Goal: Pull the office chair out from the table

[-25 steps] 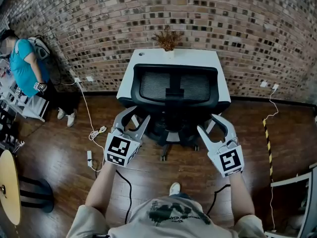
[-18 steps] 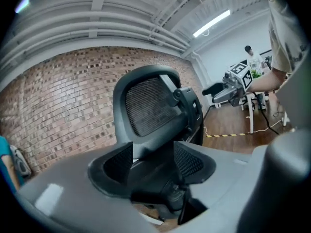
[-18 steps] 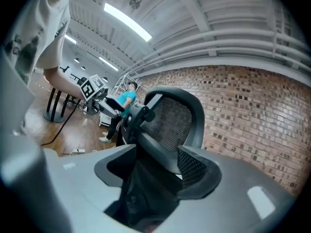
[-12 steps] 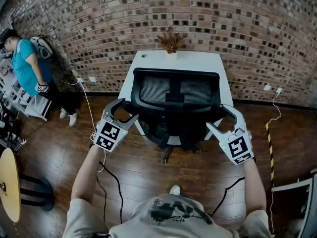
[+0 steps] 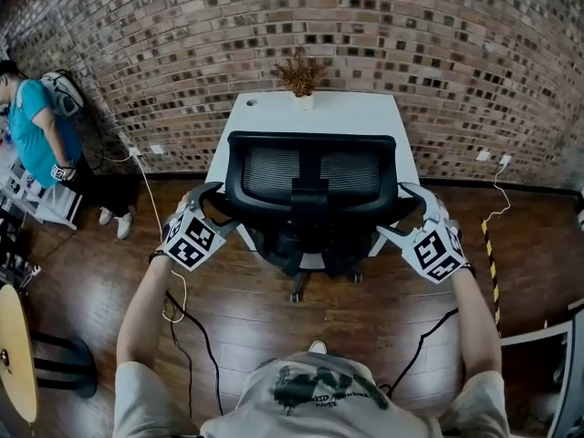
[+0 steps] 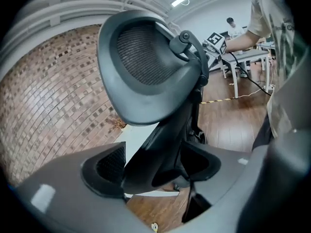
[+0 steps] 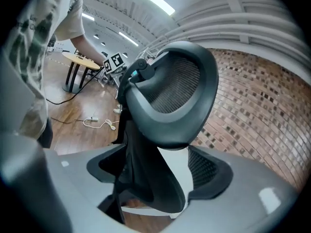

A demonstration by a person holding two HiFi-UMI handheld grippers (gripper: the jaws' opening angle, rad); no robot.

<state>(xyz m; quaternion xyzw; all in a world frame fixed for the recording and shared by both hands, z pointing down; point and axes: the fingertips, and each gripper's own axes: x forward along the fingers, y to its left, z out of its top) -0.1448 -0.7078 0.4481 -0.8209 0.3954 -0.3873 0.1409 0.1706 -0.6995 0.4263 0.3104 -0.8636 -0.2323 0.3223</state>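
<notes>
A black office chair with a mesh back stands pushed in at the white table. My left gripper is at the chair's left side, and its jaws are opening wide around the left armrest. My right gripper mirrors it on the right, jaws also opening around that armrest. In the left gripper view the chair's back towers above, and a dark chair part lies between the grey jaws. The right gripper view has the chair's back above and a dark chair part in the gap. No pad visibly presses.
A dried plant in a pot stands on the table against the brick wall. A person in a teal shirt is at the far left. Cables lie on the wooden floor, and a round table is at the lower left.
Both grippers have moved forward and outward from behind the chair to its two sides and sunk lower. Their jaws have spread wider, each now around an armrest.
</notes>
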